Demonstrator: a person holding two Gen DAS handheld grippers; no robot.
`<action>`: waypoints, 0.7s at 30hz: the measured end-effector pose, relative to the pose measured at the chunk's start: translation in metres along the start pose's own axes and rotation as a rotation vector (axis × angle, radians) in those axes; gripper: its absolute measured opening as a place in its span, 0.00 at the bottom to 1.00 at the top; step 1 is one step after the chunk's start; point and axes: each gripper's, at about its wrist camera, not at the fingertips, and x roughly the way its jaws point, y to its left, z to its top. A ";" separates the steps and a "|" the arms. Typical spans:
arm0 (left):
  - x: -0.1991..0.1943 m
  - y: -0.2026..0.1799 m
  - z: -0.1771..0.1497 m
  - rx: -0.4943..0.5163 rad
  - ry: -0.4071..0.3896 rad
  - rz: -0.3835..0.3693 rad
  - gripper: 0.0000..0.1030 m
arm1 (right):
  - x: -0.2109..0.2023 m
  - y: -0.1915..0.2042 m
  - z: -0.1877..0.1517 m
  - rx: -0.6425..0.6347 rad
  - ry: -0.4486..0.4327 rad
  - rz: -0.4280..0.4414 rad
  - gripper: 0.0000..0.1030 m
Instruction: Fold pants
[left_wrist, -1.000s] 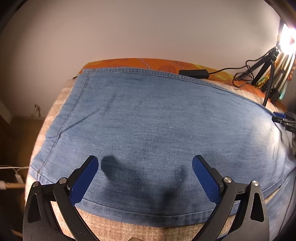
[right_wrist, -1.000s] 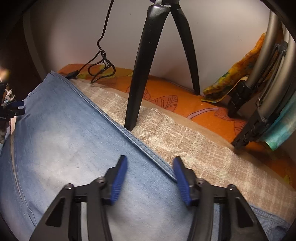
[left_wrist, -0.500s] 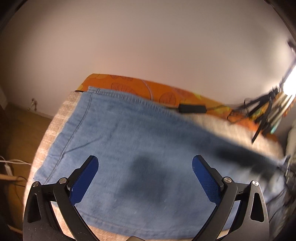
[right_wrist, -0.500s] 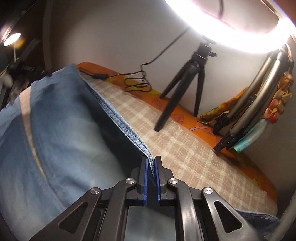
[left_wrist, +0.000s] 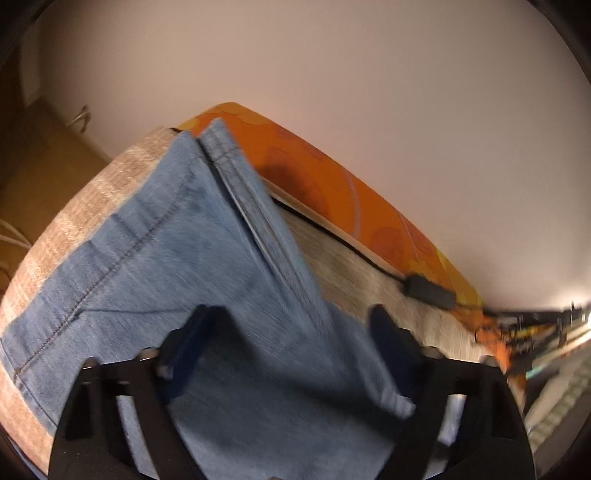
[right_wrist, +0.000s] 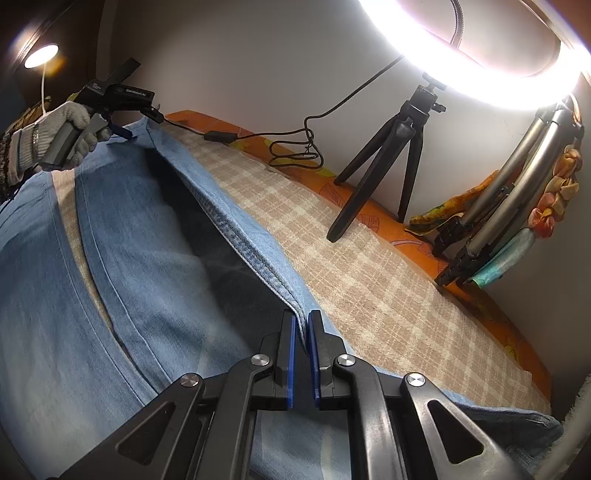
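Light blue jeans (left_wrist: 147, 266) (right_wrist: 129, 240) lie spread on a beige checked blanket (right_wrist: 369, 277). My right gripper (right_wrist: 300, 317) is shut on their far seam edge (right_wrist: 240, 236) and holds it raised off the blanket, with dark shadow beneath. In the left wrist view, which is blurred, my left gripper (left_wrist: 291, 321) hovers over the hem end of the leg. Its jaws are closing with denim between them, and the pads stand well apart. In the right wrist view a gloved hand (right_wrist: 55, 133) holds the left gripper (right_wrist: 125, 131) at the far end of the same edge.
A black mini tripod (right_wrist: 384, 166) under a bright ring light (right_wrist: 480, 55) stands on the blanket beside the jeans. A cable with an inline switch (right_wrist: 219, 136) (left_wrist: 428, 290) runs along the orange cloth (left_wrist: 332, 192) by the wall. Folded metal stands (right_wrist: 509, 206) lean at the right.
My right gripper has shut on the far seam edge and lifted it. My left gripper has slid towards the hem end and rolled, and its jaws have narrowed.
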 end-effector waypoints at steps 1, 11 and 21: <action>0.000 0.001 0.001 -0.003 -0.014 -0.009 0.54 | 0.000 0.000 0.000 -0.001 0.002 -0.001 0.04; -0.022 0.017 -0.006 0.020 -0.096 -0.171 0.03 | -0.024 0.002 0.010 -0.040 0.006 -0.047 0.04; -0.117 0.028 -0.027 0.127 -0.205 -0.234 0.03 | -0.087 0.025 0.020 -0.089 0.003 -0.068 0.02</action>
